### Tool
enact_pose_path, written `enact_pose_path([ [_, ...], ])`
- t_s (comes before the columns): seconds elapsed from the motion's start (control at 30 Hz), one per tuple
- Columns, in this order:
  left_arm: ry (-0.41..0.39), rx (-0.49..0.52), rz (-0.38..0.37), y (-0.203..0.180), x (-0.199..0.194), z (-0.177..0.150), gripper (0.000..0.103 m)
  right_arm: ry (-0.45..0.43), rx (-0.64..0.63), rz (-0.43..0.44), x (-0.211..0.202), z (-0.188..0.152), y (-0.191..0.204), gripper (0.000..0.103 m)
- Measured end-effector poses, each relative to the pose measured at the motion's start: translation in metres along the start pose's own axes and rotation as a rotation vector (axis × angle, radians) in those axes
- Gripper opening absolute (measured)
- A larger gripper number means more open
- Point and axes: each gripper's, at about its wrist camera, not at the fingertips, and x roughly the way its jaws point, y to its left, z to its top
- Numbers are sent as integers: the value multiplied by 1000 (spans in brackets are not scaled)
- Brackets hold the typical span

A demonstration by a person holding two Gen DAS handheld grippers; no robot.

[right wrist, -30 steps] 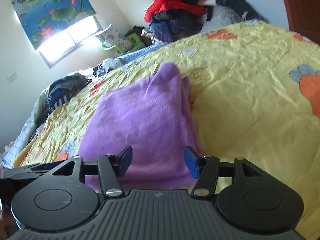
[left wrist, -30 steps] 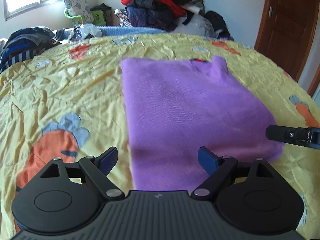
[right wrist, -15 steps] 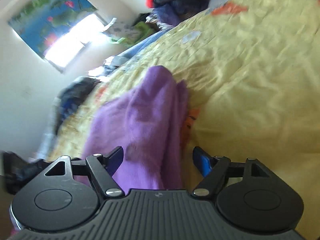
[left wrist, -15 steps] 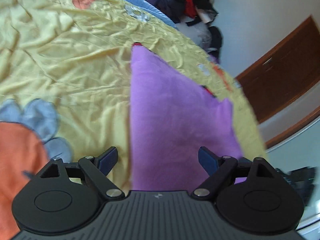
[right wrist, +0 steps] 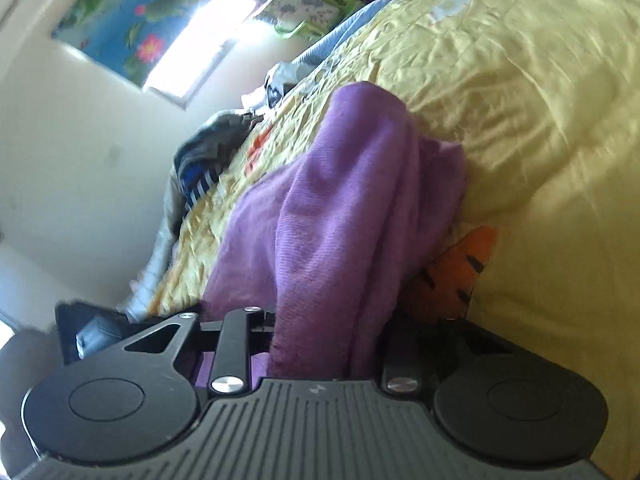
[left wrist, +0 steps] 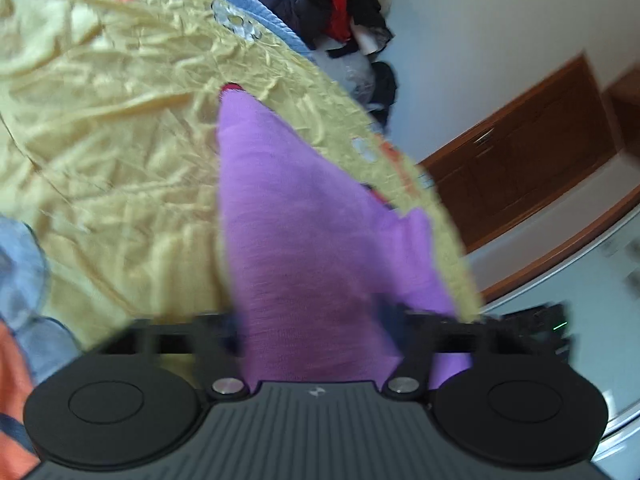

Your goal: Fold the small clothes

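Midway through, by the look of it. Purple knit sweater [left wrist: 304, 240] lying on the yellow bedspread [left wrist: 120, 140], already narrowed to a long panel with extra layers stacked along one side. Left tool [left wrist: 312, 320] closing on the near hem, cloth bunched between its jaws. Right tool [right wrist: 328, 328] likewise closing, a thick fold of the same sweater [right wrist: 344, 216] gathered between its jaws. Probably left: carrying the near hem toward the collar end, then flattening. Heap of other clothes [left wrist: 332, 4] beyond the bed, unsorted.
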Motion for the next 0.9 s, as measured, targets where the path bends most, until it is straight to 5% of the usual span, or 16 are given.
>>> enact_pose_path([
  [0.17,-46,37,3,-3,-11,3,25,-43,-2,-10,-5,-5,9,30],
  [0.5,-148,113,67,-14,-63,33,24,-84,-26,96,14,4,52,30],
  [0.67,-18,76,191,7,-46,28,26,-20,10,-34,41,-3,48,44],
  [0.77,-45,54,173,16,-52,21,29,-31,35,-51,33,-10,47,57],
  [0.9,-65,62,213,12,-65,14,38,-22,-20,-102,6,-25,56,61],
])
